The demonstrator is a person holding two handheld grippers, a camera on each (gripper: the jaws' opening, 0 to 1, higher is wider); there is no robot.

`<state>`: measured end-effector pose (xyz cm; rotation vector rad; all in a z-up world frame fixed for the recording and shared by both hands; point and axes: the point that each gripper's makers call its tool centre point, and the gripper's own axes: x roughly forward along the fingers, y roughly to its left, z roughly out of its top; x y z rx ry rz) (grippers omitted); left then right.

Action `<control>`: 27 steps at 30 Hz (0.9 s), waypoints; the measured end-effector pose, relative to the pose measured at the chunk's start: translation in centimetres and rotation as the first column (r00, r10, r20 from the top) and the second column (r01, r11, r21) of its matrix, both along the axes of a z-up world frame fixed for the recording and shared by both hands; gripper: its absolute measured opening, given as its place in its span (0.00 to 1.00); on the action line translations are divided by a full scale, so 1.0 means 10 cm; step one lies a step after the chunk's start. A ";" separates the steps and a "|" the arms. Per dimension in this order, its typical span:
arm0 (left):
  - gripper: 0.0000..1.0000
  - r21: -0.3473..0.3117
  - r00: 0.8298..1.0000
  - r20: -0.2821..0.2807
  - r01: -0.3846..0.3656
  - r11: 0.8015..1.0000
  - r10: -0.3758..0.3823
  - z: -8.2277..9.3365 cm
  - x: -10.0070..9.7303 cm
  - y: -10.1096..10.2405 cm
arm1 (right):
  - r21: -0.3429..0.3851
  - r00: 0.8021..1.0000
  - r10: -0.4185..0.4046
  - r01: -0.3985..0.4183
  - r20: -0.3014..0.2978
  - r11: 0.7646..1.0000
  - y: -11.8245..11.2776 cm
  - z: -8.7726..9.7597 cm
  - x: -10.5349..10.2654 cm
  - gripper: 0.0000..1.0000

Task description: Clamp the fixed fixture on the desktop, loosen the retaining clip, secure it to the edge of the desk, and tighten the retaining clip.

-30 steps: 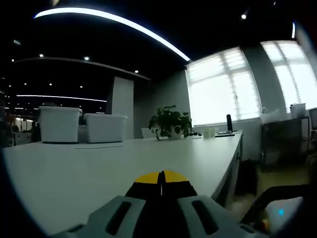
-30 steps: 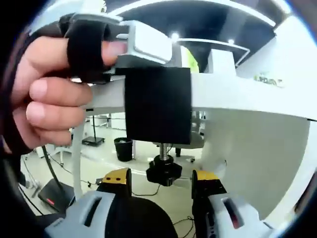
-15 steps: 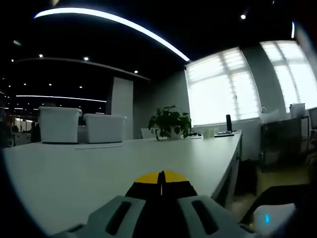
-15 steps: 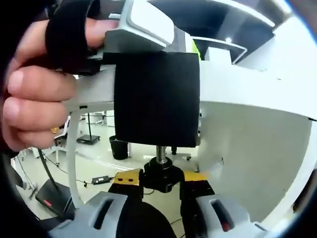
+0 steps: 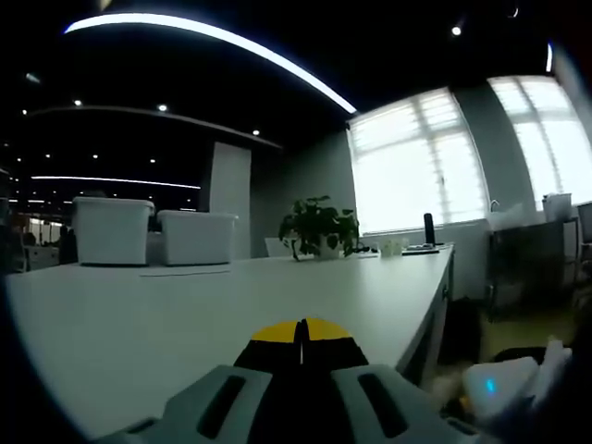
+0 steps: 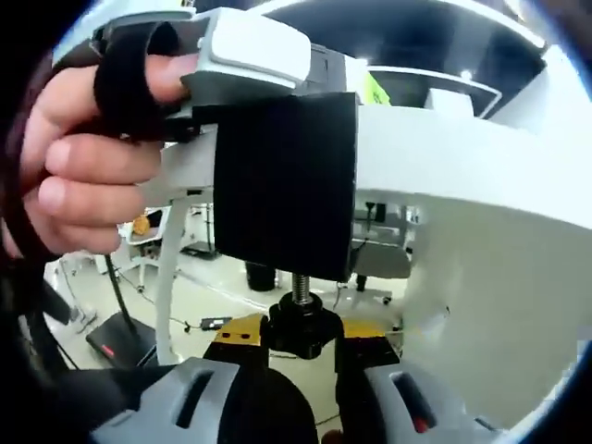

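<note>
Two yellow-tipped fingers of the right gripper [image 6: 301,335] pinch the black lobed knob [image 6: 300,326] under the boxy black clamp [image 6: 285,185]; left gripper [image 5: 301,331] fingers together

The left gripper [image 5: 301,331] lies low over the white desk [image 5: 185,314], its yellow-tipped jaws pressed together with nothing between them. Far along the desk stand two white bins [image 5: 153,236], a potted plant [image 5: 317,227] and a dark bottle [image 5: 428,228] near bright windows [image 5: 416,162]. At lower right, past the desk edge, part of the other gripper [image 5: 504,388] shows a blue light.
</note>
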<state>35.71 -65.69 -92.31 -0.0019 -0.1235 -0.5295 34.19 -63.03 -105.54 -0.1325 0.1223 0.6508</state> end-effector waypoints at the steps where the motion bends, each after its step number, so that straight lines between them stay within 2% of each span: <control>1: 0.01 -0.001 1.000 -0.003 -0.002 1.000 0.002 0.00 0.00 0.00 | -0.004 0.999 0.041 -0.041 0.010 0.999 0.02 0.00 -0.01 0.25; 4: 0.01 -0.002 1.000 -0.007 -0.002 1.000 0.002 0.00 0.01 0.00 | -0.013 0.994 0.112 -0.112 0.019 0.994 0.03 0.01 -0.02 0.25; 6: 0.01 -0.003 1.000 -0.008 -0.002 1.000 0.002 0.00 0.01 0.00 | 0.002 0.987 0.158 -0.158 -0.001 0.987 0.04 0.00 -0.03 0.25; 13: 0.01 -0.002 1.000 -0.007 -0.003 1.000 0.002 0.00 0.00 0.00 | -0.019 0.953 0.302 -0.302 -0.009 0.953 0.10 0.01 -0.05 0.25; 25: 0.01 -0.002 1.000 -0.008 -0.001 1.000 0.001 -0.02 0.00 0.00 | 0.001 0.886 0.464 -0.464 -0.007 0.886 0.15 -0.01 -0.08 0.25; 27: 0.01 -0.002 1.000 -0.009 -0.001 1.000 0.001 -0.02 0.00 0.00 | 0.002 0.880 0.476 -0.476 -0.003 0.880 0.17 -0.01 -0.10 0.25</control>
